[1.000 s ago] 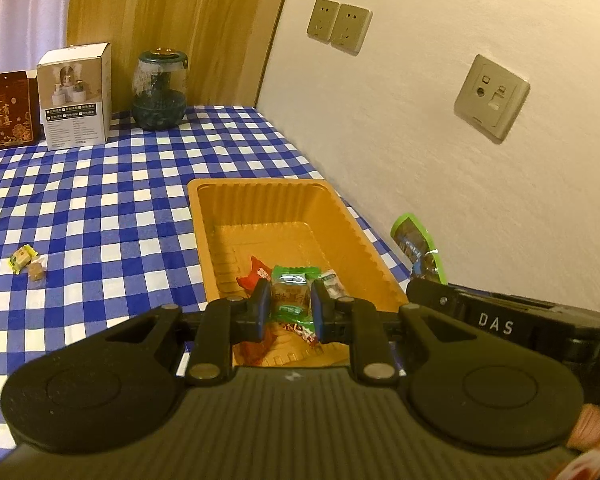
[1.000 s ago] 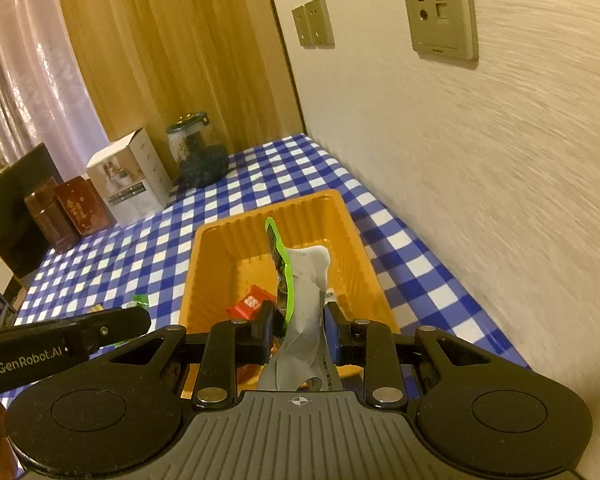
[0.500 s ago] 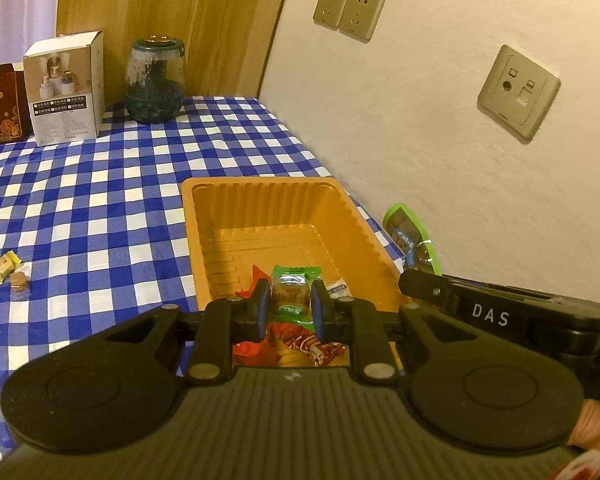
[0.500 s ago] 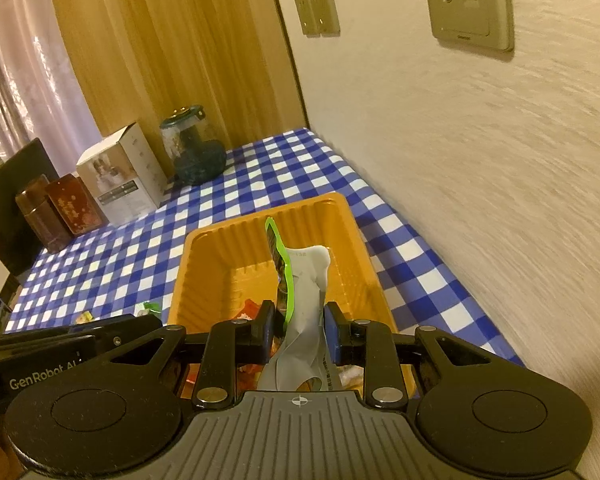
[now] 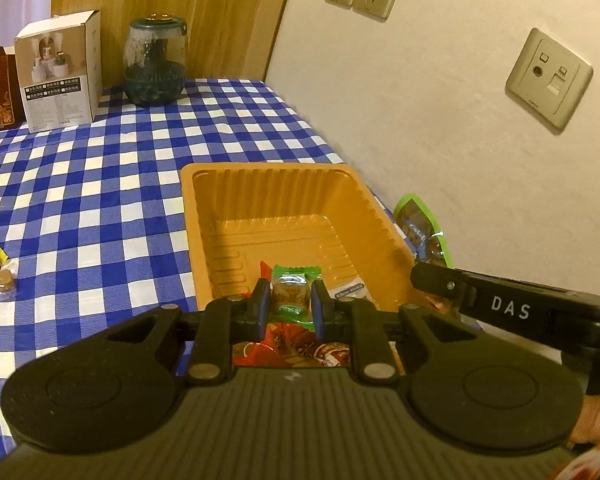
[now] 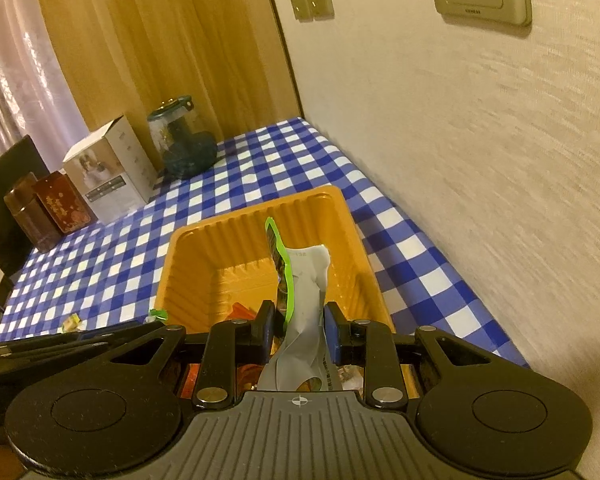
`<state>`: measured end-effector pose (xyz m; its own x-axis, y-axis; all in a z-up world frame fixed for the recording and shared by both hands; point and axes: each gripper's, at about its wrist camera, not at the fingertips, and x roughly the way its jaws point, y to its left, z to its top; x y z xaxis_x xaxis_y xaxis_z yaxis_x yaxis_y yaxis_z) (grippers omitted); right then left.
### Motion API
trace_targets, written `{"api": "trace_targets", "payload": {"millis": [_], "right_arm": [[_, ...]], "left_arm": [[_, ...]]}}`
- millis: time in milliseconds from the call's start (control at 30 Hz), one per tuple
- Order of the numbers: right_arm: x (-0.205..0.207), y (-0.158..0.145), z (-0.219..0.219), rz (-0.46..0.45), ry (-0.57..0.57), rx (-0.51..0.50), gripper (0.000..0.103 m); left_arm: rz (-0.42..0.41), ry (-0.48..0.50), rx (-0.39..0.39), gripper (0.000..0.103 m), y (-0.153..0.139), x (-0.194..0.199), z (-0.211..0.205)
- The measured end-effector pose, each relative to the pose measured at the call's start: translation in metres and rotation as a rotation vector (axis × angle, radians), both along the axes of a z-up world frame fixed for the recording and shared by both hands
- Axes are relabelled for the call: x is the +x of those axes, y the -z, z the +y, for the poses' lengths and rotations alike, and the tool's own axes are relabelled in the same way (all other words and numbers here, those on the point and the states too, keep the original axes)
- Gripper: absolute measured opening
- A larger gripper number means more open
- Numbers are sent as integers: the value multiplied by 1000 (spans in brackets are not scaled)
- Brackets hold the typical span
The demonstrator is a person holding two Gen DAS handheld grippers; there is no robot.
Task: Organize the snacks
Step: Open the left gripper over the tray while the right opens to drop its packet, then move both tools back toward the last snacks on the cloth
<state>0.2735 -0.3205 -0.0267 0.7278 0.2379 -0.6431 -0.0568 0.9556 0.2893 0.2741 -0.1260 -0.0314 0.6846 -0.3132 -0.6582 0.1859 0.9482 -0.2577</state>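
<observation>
Snacks sit squeezed in both grippers: the left gripper (image 5: 287, 305) pinches a green candy (image 5: 292, 290), the right gripper (image 6: 299, 330) a green-edged packet (image 6: 296, 300). Below is an orange tray (image 5: 220, 216) on a blue checked cloth (image 5: 100, 200).

The orange tray (image 5: 380, 216) is looking like thin moulded plastic, ribbed along its walls and catching a soft gloss. The small green-ended snack packet (image 5: 294, 288) is shining as clear, crinkly film. The green-edged pouch (image 6: 300, 280) is showing a dull grey matt back. The checked tablecloth (image 5: 100, 200) is lying smooth, whether cloth or vinyl I cannot tell. The jar (image 5: 156, 68) is gleaming like glass or clear plastic, the white box (image 5: 56, 76) is looking like printed card, and the wall (image 5: 420, 120) is showing a rough, matt texture.
</observation>
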Motion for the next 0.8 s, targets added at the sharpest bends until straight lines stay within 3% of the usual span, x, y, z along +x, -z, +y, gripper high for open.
{"api": "trace_targets", "payload": {"millis": [133, 533, 600, 667, 800], "right_arm": [[1, 4, 2, 15, 1, 5, 27], [7, 7, 14, 34, -36, 52, 27], [9, 7, 17, 34, -45, 78, 33], [8, 5, 17, 19, -33, 92, 56], [4, -1, 19, 10, -26, 100, 58]], "left_arm": [[3, 15, 5, 28, 4, 6, -2], [9, -64, -2, 30, 7, -7, 35], [11, -72, -1, 30, 7, -11, 40], [12, -79, 1, 30, 7, -14, 45], [12, -101, -1, 31, 6, -24, 58]]}}
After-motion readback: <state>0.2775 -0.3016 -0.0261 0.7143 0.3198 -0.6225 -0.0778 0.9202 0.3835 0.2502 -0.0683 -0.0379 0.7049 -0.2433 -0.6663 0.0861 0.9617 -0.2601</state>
